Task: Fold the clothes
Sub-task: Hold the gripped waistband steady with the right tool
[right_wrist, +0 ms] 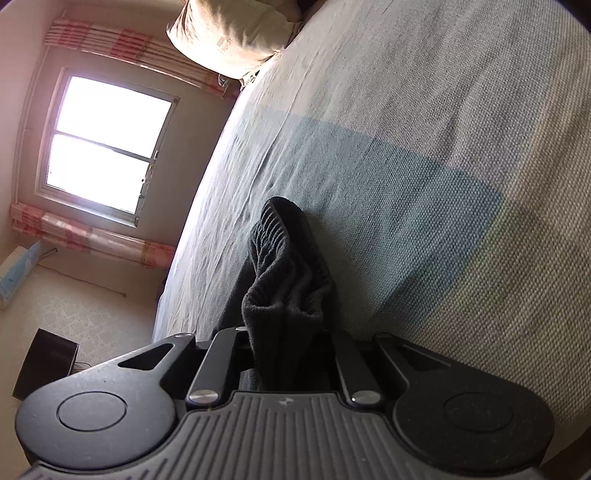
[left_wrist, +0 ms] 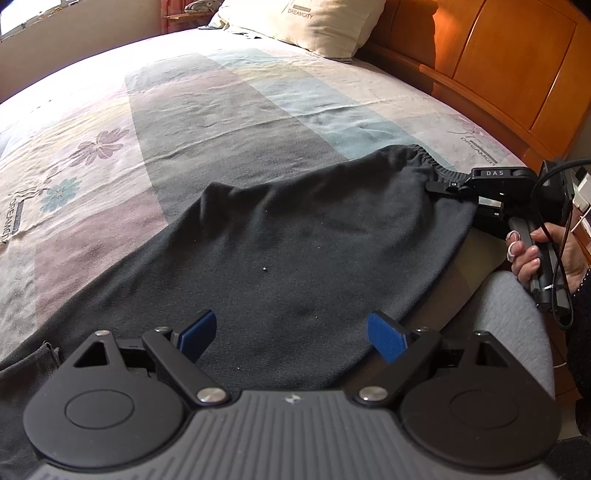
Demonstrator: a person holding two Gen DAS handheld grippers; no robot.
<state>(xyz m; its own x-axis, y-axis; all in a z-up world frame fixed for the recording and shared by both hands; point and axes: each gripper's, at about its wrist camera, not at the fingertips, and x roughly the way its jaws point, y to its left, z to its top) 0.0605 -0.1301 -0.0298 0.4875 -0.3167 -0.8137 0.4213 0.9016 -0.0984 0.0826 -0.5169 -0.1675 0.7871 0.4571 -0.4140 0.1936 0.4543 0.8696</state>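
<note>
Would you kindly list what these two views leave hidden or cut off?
- Right wrist view: right gripper fingertips, buried in the dark garment's bunched waistband.
- Left wrist view: the garment's lower end, cut off by the left edge and behind the left gripper.
- The garment's type: unclear.

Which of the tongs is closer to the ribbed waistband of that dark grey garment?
Right. The right tongs are clamped on the ribbed waistband; the left tongs hover open, far down the cloth.

In the left wrist view the garment (left_wrist: 280,236) lies spread on the bed (left_wrist: 184,103), filling the lower middle of the frame. The pillow (left_wrist: 314,22) sits at the top centre against the headboard (left_wrist: 498,62), upper right. The right gripper (left_wrist: 448,188) meets the garment's waistband at right; the left gripper (left_wrist: 291,332) hangs over its lower edge.
</note>
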